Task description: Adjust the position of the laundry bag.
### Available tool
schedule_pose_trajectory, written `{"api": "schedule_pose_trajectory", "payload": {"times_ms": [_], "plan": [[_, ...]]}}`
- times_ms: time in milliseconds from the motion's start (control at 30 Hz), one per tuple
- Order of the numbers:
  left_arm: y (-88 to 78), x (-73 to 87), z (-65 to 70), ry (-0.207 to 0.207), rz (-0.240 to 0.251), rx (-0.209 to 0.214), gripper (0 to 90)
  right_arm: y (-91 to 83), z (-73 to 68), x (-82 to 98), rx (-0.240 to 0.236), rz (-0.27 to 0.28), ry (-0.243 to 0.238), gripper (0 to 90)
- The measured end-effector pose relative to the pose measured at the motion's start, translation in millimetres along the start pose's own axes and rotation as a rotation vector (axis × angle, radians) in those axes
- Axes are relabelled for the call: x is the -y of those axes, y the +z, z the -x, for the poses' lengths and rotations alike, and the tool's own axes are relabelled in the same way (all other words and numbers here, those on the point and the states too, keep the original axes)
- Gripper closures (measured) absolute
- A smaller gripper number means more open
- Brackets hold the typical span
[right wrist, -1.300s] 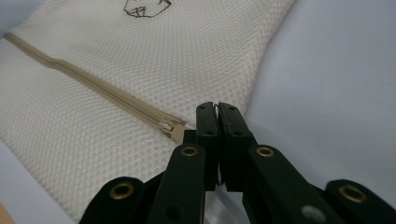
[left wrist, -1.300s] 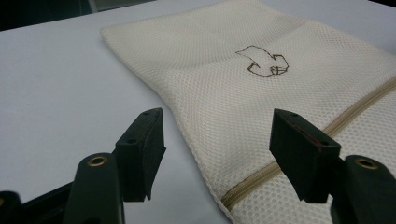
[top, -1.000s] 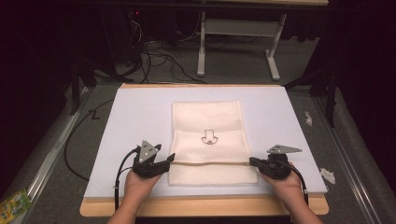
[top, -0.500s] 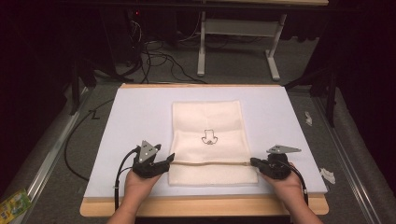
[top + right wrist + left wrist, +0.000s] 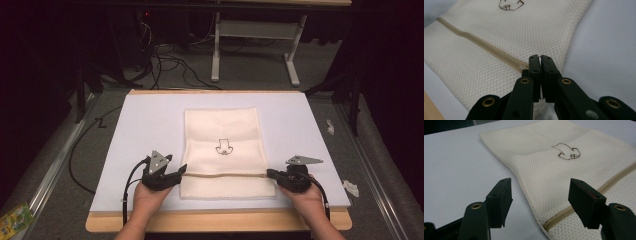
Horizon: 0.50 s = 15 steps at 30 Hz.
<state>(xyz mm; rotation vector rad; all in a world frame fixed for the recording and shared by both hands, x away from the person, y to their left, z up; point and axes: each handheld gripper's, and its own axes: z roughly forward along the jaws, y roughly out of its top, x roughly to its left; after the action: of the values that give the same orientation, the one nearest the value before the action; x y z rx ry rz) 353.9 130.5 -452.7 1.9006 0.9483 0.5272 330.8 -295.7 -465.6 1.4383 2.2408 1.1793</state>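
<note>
No words, numbers or brand names can be read anywhere. The one sign is a small dark outlined emblem (image 5: 223, 148), without letters, stitched on the cream mesh laundry bag (image 5: 222, 125) just below the middle of the frame.

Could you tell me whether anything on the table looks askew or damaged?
Nothing stands out. The cream mesh laundry bag lies flat and square on the white mat, its zipper running straight between the two hand-held grippers; no tear or spill shows.
</note>
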Motion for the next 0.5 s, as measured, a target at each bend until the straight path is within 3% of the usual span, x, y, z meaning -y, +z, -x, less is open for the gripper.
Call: {"api": "schedule_pose_trajectory", "payload": {"times_ms": [133, 367, 500], "plan": [[0.1, 0.3, 0.4, -0.002, -0.003, 0.002, 36.1, -0.6, -2.5, -1.3, -0.002, 0.008, -0.002, 85.1], [0.5, 0.6, 0.3, 0.003, -0.006, 0.002, 36.0, 0.2, 3.3, 2.1, -0.007, -0.011, 0.064, 71.0], [0.8, 0.6, 0.6, 0.004, -0.006, 0.002, 36.0, 2.0, 3.5, 2.8, -0.029, -0.010, 0.077, 72.0]]}}
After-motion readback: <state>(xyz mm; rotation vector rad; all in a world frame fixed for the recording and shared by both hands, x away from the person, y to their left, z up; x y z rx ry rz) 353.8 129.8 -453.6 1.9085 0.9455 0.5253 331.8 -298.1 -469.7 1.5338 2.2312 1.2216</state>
